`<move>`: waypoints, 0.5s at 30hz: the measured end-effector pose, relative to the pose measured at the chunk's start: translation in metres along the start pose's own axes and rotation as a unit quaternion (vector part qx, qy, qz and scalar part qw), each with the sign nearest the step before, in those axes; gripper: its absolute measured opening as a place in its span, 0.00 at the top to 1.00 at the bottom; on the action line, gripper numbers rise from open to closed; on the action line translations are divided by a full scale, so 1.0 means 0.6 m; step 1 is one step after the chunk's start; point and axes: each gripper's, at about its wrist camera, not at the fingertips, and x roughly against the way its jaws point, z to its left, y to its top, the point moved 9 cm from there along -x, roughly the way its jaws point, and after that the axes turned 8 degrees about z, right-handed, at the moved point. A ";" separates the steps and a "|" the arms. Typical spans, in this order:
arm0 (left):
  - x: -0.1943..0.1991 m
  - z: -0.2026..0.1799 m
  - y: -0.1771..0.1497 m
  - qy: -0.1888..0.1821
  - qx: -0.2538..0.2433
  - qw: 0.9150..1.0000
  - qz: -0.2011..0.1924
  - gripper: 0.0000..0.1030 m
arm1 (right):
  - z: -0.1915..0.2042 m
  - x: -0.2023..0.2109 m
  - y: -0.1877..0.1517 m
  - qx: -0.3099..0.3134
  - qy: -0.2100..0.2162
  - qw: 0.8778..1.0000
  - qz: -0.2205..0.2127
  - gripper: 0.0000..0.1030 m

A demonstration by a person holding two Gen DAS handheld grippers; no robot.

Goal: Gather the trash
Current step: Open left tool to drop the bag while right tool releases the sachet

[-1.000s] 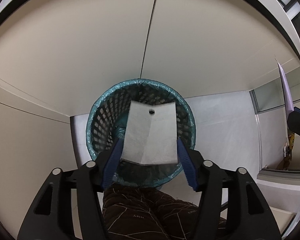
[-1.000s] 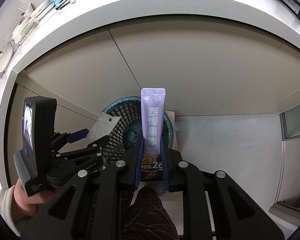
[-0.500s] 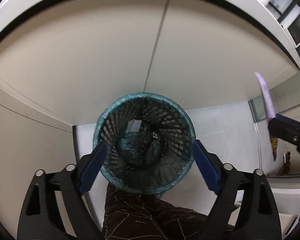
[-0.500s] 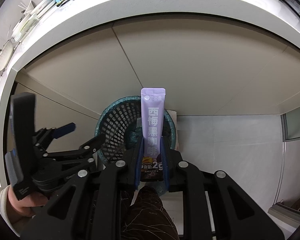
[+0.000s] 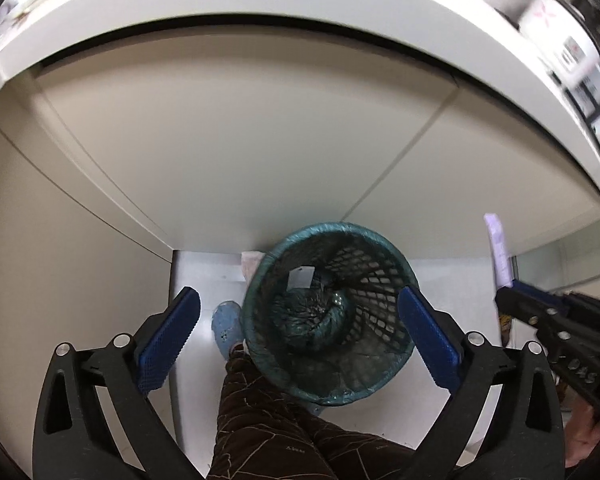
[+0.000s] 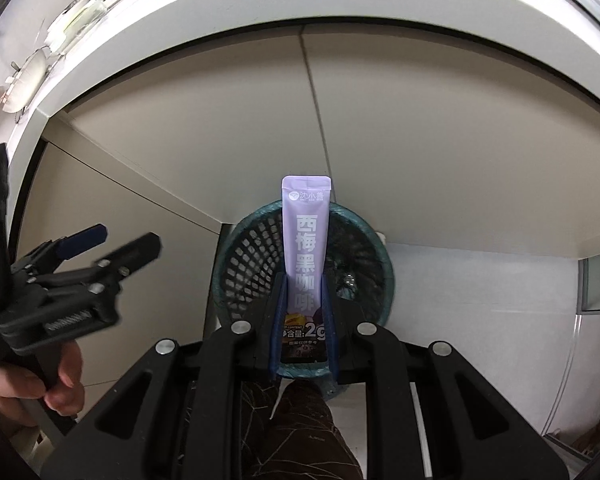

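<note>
Plastic mesh bin (image 5: 380, 280), crinkled glossy liner, smooth matt sachet (image 6: 306, 248), textured pads (image 5: 168, 336)

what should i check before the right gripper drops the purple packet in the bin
1. Packet held: ok, right gripper is shut on the purple packet.
2. Packet above the bin: ok in the right wrist view; height cannot tell.
3. Left gripper empty: ok, jaws opening, nothing between them.
4. Left gripper clear of the bin mouth: ok, off to the side in the right wrist view.
5. Room in the bin: ok, only a white scrap shows inside.
</note>
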 end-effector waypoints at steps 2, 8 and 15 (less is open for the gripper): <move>0.008 0.014 0.005 0.002 0.002 1.000 -0.005 0.06 | 0.006 -0.013 0.001 0.004 -0.001 1.000 0.005 0.84; 0.022 0.044 0.008 0.003 0.011 1.000 -0.008 0.06 | 0.010 -0.058 0.001 0.005 -0.005 0.999 0.033 0.84; 0.022 0.061 0.004 0.003 0.014 1.000 -0.003 0.06 | 0.027 -0.088 0.011 0.004 -0.001 0.999 0.052 0.84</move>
